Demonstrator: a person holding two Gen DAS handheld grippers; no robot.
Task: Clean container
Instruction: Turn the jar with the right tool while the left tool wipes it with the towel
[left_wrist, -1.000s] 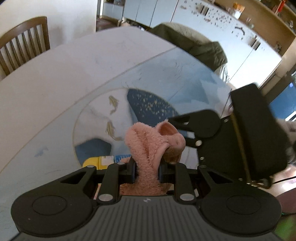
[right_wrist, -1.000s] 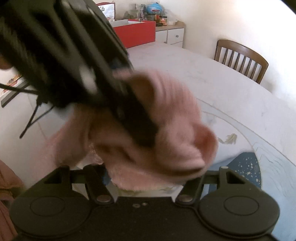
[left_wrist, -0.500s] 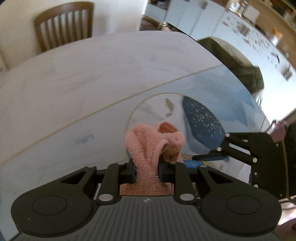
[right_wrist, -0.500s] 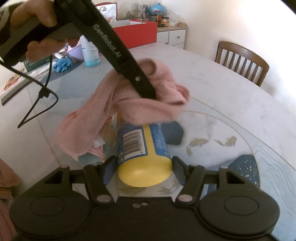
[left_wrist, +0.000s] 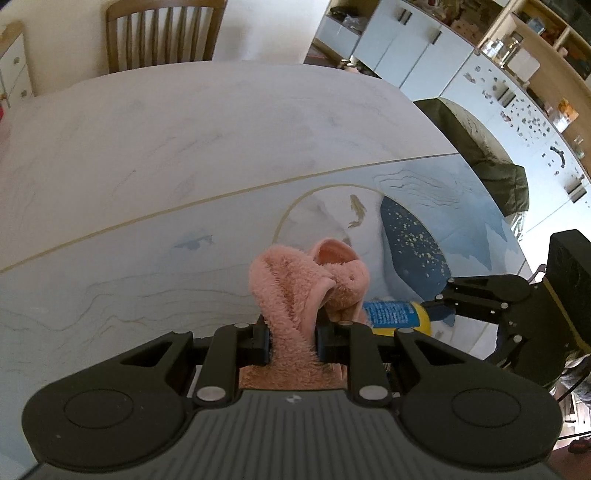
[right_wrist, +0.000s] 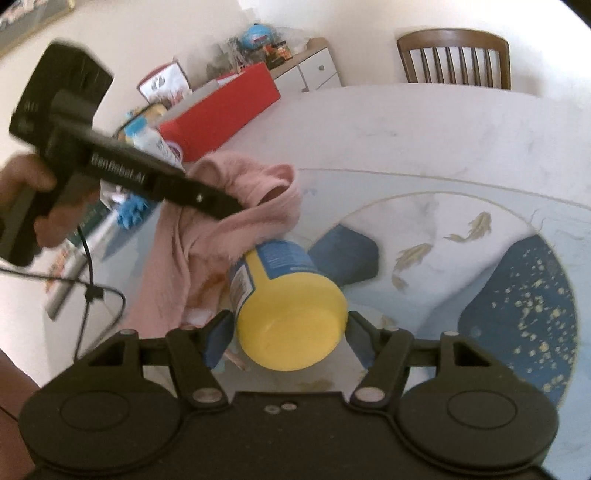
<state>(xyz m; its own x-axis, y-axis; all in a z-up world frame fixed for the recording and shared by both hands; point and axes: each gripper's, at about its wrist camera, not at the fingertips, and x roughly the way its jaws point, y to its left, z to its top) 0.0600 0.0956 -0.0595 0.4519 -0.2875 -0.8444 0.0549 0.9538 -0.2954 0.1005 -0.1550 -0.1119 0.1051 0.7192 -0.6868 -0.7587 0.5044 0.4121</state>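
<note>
My right gripper (right_wrist: 286, 338) is shut on a yellow container (right_wrist: 291, 314) with a blue label, held on its side above the table with its base toward the camera. My left gripper (left_wrist: 291, 339) is shut on a pink fluffy cloth (left_wrist: 306, 284). In the right wrist view the pink cloth (right_wrist: 229, 221) drapes over the container's far end, hiding it, and hangs down on the left. The left gripper (right_wrist: 221, 205) reaches in from the left, held by a hand (right_wrist: 40, 206). In the left wrist view the container (left_wrist: 397, 314) shows just right of the cloth, with the right gripper (left_wrist: 439, 304) on it.
The table (left_wrist: 184, 147) is white with a blue fish-pattern mat (right_wrist: 517, 295). A red box (right_wrist: 221, 110), a bottle (right_wrist: 151, 138) and a blue rag (right_wrist: 129, 214) sit at the far left. Wooden chairs (right_wrist: 454, 59) stand behind. A black cable (right_wrist: 88, 280) hangs from the left gripper.
The cloth has slid from covering the whole container to its far end, so the yellow base now shows. The left gripper has moved back and left; the container has tilted.
</note>
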